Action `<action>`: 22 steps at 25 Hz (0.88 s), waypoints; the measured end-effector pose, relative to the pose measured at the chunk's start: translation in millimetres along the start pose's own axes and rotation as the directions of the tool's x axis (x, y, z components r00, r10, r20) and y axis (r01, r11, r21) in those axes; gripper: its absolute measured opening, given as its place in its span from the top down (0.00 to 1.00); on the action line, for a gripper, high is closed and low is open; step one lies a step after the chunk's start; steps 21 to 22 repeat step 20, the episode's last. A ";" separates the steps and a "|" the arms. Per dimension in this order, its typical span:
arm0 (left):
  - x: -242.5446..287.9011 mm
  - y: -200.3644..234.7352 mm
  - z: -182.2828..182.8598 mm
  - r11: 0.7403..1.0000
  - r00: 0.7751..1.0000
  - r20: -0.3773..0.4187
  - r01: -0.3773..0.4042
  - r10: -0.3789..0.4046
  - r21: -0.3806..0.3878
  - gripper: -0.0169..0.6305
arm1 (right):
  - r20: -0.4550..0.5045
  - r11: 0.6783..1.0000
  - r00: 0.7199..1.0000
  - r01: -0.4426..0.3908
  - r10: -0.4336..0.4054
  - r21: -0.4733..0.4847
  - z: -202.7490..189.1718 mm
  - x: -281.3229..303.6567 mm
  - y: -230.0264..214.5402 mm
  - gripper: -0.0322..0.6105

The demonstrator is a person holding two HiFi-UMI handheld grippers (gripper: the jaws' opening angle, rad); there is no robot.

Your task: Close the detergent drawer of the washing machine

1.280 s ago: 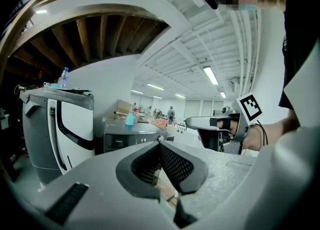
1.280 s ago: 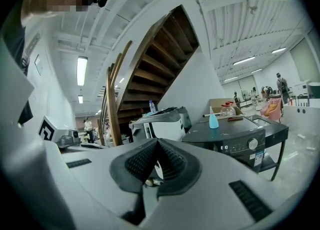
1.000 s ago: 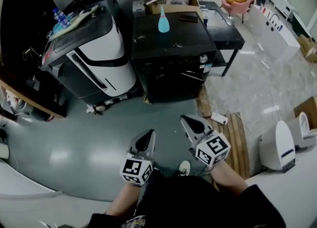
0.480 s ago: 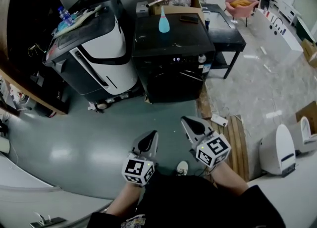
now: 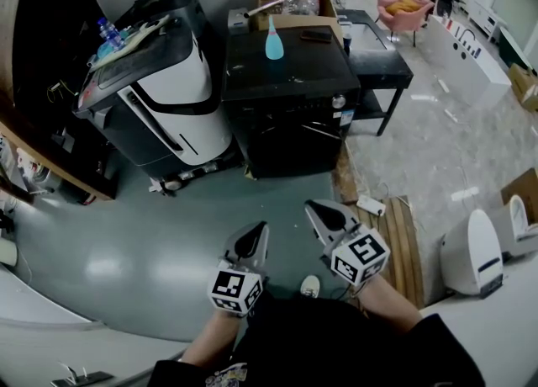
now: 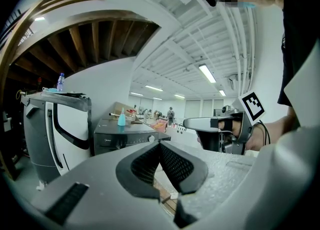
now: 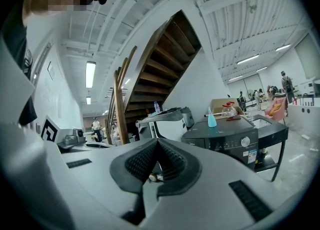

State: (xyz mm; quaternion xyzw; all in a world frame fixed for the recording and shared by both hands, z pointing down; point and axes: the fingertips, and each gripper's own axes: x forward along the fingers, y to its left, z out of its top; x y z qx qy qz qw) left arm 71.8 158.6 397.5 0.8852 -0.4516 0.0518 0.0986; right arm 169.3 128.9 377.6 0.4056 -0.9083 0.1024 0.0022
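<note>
With fingers clenched on nothing, the left gripper [image 5: 250, 236] and right gripper [image 5: 324, 213] are carried idle near the body, since the washing machine [image 5: 290, 91] stands well beyond them, its detergent drawer [image 7: 197, 142] seemingly flush.

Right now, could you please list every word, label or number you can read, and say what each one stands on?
"Midea", faint, on the front of the washing machine.
Sticker on the machine's front: too small to read.
Marker cubes: square patterns only, no words.
</note>
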 end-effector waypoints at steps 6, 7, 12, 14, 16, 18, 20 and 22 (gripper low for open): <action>-5.6 -2.5 2.3 1.000 1.000 0.014 -0.002 0.002 0.006 0.97 | 0.001 1.000 1.000 0.001 -0.001 -0.003 1.3 -4.1 5.5 0.95; -6.4 -2.9 2.3 1.000 1.000 0.013 -0.004 0.004 0.005 0.97 | 0.000 1.000 1.000 0.000 0.000 -0.001 1.8 -4.5 6.4 0.95; -10.5 -7.4 3.9 1.000 1.000 0.010 -0.001 0.001 0.013 0.97 | 0.016 1.000 1.000 -0.006 0.006 0.001 4.8 -7.0 11.1 0.95; -11.7 -9.8 5.8 1.000 1.000 0.011 -0.002 0.002 0.018 0.97 | 0.020 1.000 1.000 -0.006 0.006 0.002 5.5 -9.7 11.8 0.95; -12.1 -13.3 8.2 1.000 1.000 0.015 0.000 -0.001 0.024 0.97 | 0.024 1.000 1.000 -0.003 0.003 0.002 6.5 -13.2 11.3 0.95; -11.9 -16.3 11.0 1.000 1.000 0.018 0.001 -0.001 0.028 0.97 | 0.026 1.000 1.000 -0.001 0.001 0.004 8.4 -16.4 10.4 0.95; -11.5 -18.9 14.2 0.999 1.000 0.022 0.001 -0.002 0.032 0.97 | 0.029 1.000 1.000 0.001 -0.001 0.005 11.2 -18.9 9.5 0.95; -11.5 -18.9 14.2 0.999 1.000 0.022 0.001 -0.002 0.032 0.97 | 0.029 1.000 1.000 0.001 -0.001 0.005 11.2 -18.9 9.5 0.95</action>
